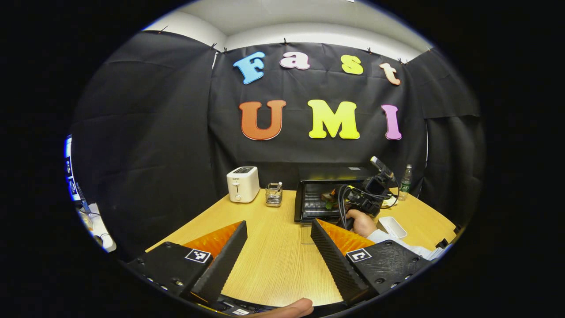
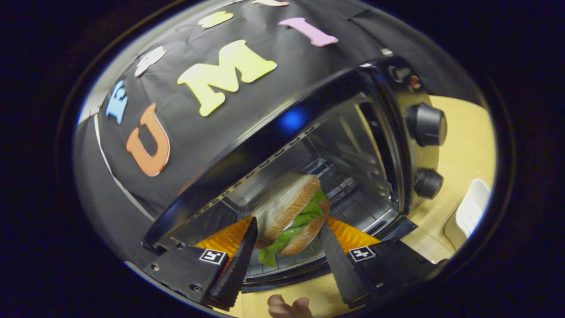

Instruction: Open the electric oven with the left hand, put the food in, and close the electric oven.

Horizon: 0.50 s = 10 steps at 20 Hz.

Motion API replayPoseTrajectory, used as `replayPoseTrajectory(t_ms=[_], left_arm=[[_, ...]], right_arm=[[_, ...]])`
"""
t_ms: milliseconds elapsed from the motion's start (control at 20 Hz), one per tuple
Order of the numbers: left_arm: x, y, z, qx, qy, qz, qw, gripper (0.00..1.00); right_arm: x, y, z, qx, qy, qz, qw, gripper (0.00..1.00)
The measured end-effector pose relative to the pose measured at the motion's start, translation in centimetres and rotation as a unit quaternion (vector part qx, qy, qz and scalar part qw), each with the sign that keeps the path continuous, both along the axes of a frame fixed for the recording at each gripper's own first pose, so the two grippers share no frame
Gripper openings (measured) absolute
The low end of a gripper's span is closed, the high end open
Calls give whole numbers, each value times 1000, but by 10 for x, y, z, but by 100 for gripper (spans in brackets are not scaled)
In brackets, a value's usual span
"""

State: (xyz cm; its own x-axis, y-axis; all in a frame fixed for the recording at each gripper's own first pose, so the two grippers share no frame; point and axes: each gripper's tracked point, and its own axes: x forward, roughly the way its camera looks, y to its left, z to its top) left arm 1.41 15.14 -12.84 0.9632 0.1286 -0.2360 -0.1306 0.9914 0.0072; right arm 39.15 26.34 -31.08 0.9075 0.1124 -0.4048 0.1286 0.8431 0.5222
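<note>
Green-leafed sandwich [image 2: 289, 212] sits pinched in right tongs [image 2: 287, 247] at oven [image 2: 353, 145] mouth; push level toward twelve o'clock; left tongs [image 1: 278, 247] wide, empty.

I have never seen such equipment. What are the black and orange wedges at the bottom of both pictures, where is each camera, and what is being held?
The wedges are the two fingers of a hand-held gripper; a person holds one gripper in each hand, and a camera rides on each, looking forward along its fingers.

In the left gripper view, the left gripper is open and holds nothing, above a wooden table. On the table stand a white toaster, a small wire rack, an open oven, a white tray and a bottle. The person's hand holds the other gripper at the oven.

In the right gripper view, the right gripper has a sandwich between its fingers, at the oven's mouth; whether both press on it is unclear.
</note>
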Motion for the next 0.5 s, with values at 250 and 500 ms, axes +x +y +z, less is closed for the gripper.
replayPoseTrajectory(t_ms=[250, 500], left_arm=[[-4, 0, -2, -5, 6, 5, 1000, 95], [-11, -3, -2, -4, 9, 6, 1000, 96]], right_arm=[[-2, 2, -4, -117, 14, 42, 992, 96], [-7, 10, -8, -214, 29, 105, 971, 97]])
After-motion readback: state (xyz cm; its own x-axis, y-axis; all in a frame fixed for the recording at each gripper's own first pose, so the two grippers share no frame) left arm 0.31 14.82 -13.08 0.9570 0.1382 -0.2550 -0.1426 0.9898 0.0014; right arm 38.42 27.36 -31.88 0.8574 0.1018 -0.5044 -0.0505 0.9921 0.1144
